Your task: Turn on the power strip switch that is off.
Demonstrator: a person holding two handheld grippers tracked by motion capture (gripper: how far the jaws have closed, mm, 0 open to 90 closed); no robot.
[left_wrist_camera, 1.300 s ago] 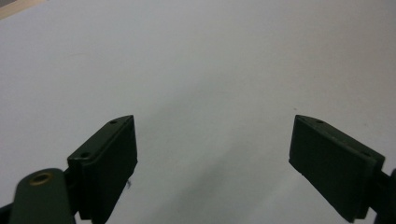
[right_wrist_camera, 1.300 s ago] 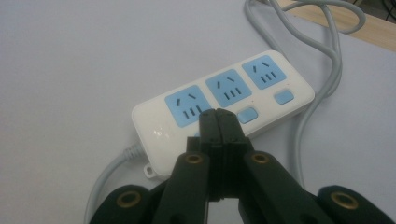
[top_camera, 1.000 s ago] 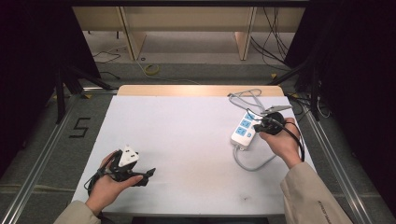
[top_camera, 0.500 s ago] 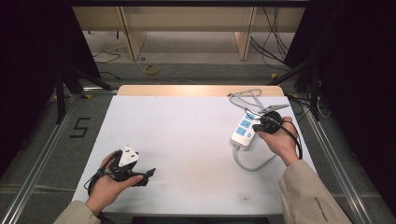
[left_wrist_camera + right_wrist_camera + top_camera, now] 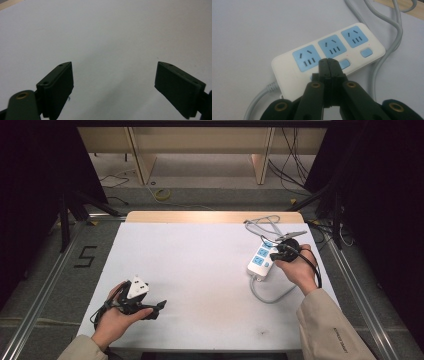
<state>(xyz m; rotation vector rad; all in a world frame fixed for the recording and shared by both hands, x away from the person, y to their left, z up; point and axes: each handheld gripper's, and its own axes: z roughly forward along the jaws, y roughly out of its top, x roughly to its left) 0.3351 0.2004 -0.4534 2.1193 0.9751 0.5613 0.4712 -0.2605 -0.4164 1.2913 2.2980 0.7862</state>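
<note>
right tool point(image 5: 276, 254) | edged slightly, jaws pressed together, tips over white plastic power strip with blue sockets point(image 5: 260, 261) | strip unmoved

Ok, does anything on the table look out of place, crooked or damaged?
Nothing looks damaged or spilled. The white power strip lies flat but at a slant to the table's edges, near the right side, its grey cable looping loosely around it. The right gripper, fingers together, hangs over its switches.

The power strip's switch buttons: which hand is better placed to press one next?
Right, probably. Its shut tongs hover just at the power strip, tips beside a blue switch button. The left tongs are open over bare table, far away.
</note>
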